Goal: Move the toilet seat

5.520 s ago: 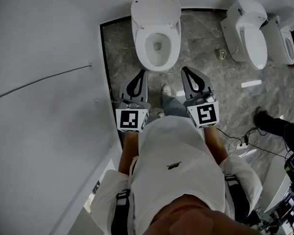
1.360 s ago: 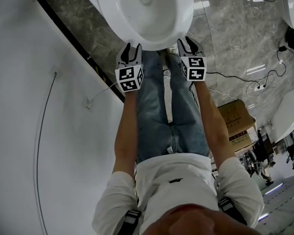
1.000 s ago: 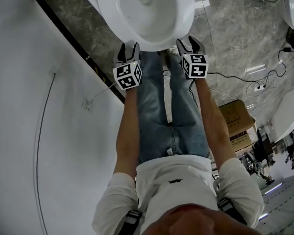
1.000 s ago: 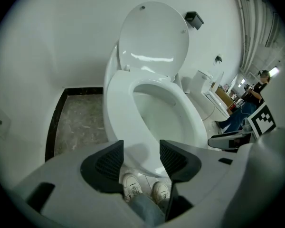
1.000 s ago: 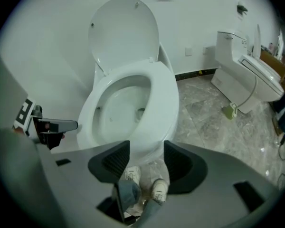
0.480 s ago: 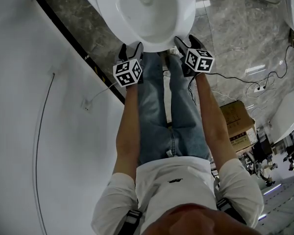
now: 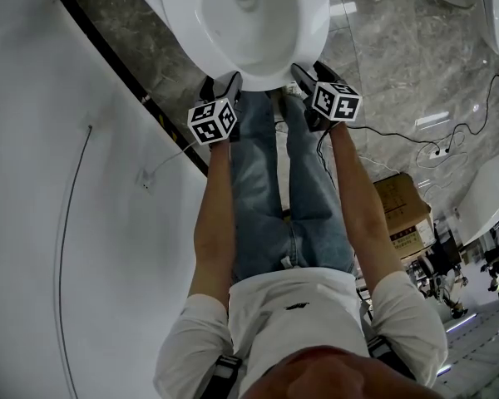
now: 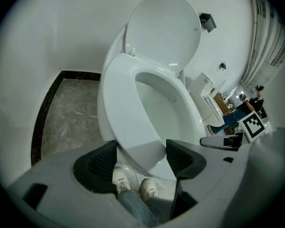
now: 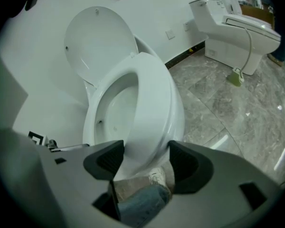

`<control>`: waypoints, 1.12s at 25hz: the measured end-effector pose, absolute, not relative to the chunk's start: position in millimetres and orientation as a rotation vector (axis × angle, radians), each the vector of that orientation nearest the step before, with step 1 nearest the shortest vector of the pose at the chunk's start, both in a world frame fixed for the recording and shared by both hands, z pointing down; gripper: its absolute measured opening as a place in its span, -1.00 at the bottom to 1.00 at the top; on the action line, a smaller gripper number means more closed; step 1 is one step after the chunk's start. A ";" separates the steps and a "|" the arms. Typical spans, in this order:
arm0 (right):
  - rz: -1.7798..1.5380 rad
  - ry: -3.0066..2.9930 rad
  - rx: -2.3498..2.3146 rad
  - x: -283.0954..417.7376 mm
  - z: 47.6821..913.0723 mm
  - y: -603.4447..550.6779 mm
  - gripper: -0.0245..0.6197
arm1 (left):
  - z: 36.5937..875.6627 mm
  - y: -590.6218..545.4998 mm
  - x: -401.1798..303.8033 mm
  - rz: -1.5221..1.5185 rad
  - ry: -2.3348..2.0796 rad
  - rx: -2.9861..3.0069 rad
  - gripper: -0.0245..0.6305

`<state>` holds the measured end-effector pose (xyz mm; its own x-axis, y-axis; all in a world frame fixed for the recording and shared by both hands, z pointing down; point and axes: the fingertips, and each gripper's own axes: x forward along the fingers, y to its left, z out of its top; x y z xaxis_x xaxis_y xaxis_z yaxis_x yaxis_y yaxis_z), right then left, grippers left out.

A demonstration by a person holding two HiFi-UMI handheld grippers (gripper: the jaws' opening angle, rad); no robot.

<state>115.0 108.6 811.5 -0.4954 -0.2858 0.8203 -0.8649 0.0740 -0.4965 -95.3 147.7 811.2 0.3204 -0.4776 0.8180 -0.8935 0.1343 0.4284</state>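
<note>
Toilet seat (image 8: 121, 103) lies down on the bowl, with the lid (image 8: 164, 30) raised behind it. We see the left hand-held gripper (image 8: 141, 158) at the left of the seat's front edge and the right hand-held gripper (image 9: 145, 158) at the right. Both pairs of jaws have just been opening. They stand wide apart, straddling the front rim, not clamped.
</note>
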 end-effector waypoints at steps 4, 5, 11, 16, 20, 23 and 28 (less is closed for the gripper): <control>1.429 -1.821 1.161 114.1 809.7 108.9 -0.03 | 811.1 148.5 -97.1 0.485 -1.316 1.503 0.01; 1.417 -1.820 1.173 113.9 809.1 109.0 -0.03 | 811.1 148.6 -97.6 0.488 -1.319 1.501 0.01; 1.313 -1.831 1.192 113.8 798.3 111.1 -0.12 | 806.4 148.0 -96.3 0.497 -1.318 1.498 0.01; 1.291 -1.869 1.207 112.0 778.8 112.8 -0.13 | 789.1 148.4 -98.5 0.464 -1.333 1.517 0.01; 1.270 -1.896 1.213 113.1 762.4 114.1 -0.13 | 774.3 148.9 -97.3 0.444 -1.343 1.526 0.01; 1.257 -1.919 1.224 113.7 748.9 112.7 -0.13 | 761.9 147.3 -96.6 0.425 -1.352 1.535 0.01; 1.239 -1.949 1.255 113.3 725.7 110.3 -0.13 | 741.3 144.8 -96.9 0.383 -1.363 1.547 0.01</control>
